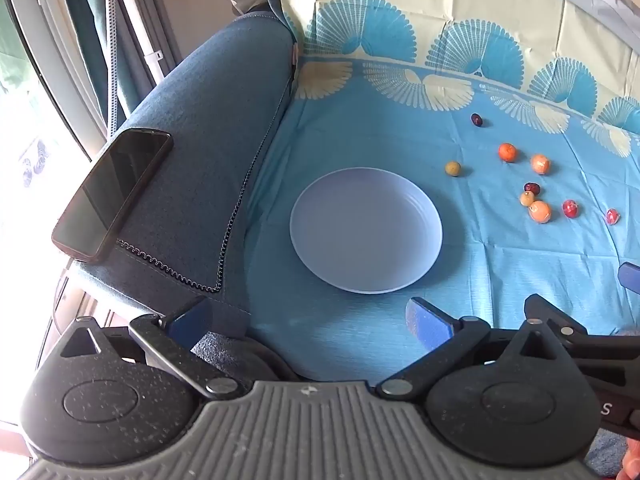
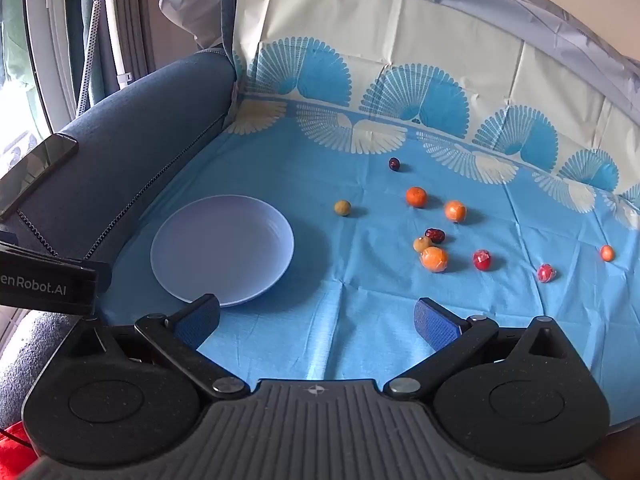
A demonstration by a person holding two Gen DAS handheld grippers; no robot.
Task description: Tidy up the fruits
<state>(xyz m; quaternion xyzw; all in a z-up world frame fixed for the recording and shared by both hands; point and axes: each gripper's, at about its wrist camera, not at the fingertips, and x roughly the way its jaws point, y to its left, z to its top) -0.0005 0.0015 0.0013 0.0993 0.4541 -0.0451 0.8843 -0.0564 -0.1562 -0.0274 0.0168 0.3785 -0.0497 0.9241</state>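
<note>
An empty pale lilac plate [image 1: 366, 230] [image 2: 222, 250] lies on the blue patterned cloth [image 2: 360, 332]. Several small fruits lie scattered to its right: orange ones [image 2: 416, 196] [image 2: 434, 259] [image 1: 508, 152], red wrapped ones [image 2: 482, 259] [image 2: 546, 273], dark ones [image 2: 394, 164] [image 2: 435, 235] and a yellowish one [image 2: 343, 207] [image 1: 453, 168]. My left gripper [image 1: 310, 322] is open and empty, just in front of the plate. My right gripper [image 2: 318, 320] is open and empty, near the plate's right front edge, short of the fruits.
A dark phone [image 1: 112, 194] lies on the blue sofa armrest [image 1: 208, 128] left of the plate. The cloth rises up the sofa back behind the fruits. The left gripper's body [image 2: 48, 284] shows at the left of the right wrist view.
</note>
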